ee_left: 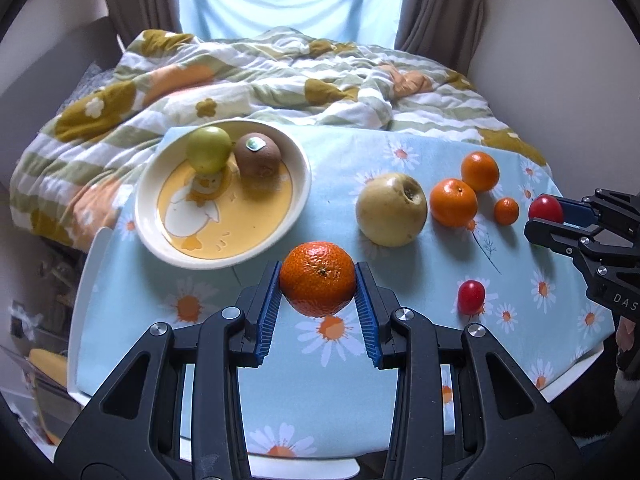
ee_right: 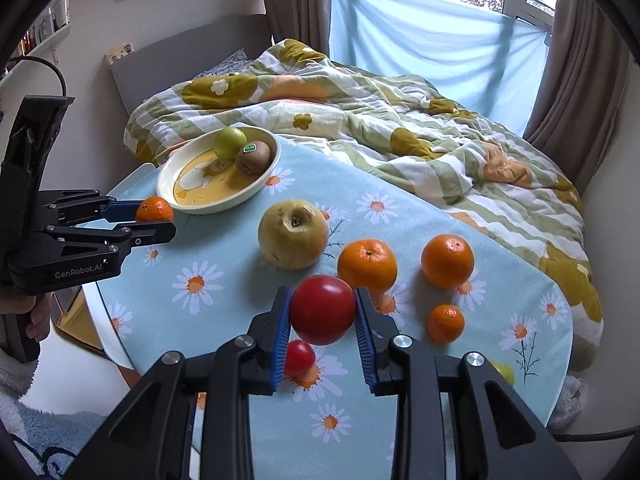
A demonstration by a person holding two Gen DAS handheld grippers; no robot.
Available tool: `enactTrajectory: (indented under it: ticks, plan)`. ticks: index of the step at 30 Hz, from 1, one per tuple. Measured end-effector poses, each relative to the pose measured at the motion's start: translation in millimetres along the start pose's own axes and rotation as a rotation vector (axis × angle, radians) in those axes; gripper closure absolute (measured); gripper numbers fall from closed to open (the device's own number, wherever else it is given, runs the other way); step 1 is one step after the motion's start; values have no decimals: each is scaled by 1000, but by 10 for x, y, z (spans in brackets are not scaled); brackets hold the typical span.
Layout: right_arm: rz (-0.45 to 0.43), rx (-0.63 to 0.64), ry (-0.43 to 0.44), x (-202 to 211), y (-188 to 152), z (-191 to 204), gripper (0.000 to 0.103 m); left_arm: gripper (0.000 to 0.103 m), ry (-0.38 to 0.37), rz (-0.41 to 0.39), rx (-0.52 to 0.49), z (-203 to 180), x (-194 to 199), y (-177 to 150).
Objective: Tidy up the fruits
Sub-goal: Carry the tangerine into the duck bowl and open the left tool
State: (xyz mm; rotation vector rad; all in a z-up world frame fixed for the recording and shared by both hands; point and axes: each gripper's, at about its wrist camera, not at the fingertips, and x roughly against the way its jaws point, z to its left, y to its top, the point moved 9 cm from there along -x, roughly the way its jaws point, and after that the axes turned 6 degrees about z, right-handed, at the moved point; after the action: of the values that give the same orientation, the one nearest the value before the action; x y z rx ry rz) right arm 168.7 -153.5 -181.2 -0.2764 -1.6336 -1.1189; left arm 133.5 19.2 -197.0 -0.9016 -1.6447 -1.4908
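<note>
both grippers grip fruit: left gripper [ee_left: 317,280] a mandarin [ee_left: 317,278], right gripper [ee_right: 322,310] a tomato [ee_right: 322,309].

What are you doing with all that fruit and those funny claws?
A person is sorting fruit with a grabbing tool in each hand. The left tool is shut on a mandarin, held above the flowery tablecloth near the duck plate. The right tool is shut on a red tomato. A green fruit and a kiwi already sit in the plate.
</note>
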Motion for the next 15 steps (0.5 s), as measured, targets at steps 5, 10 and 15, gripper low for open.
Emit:
enactTrajectory:
  ticks: [5,10,15]
  plan:
    - [-15,-51,6,35,231,197,75,61,-7,-19,2,333,123,160]
    - [-16,-96,5,-45,525,432,75,61,-26,-15,4,722,124,341]
    - [-12,-129,-6,-222,808,655,75,61,-70,-1,4,1098,27,538]
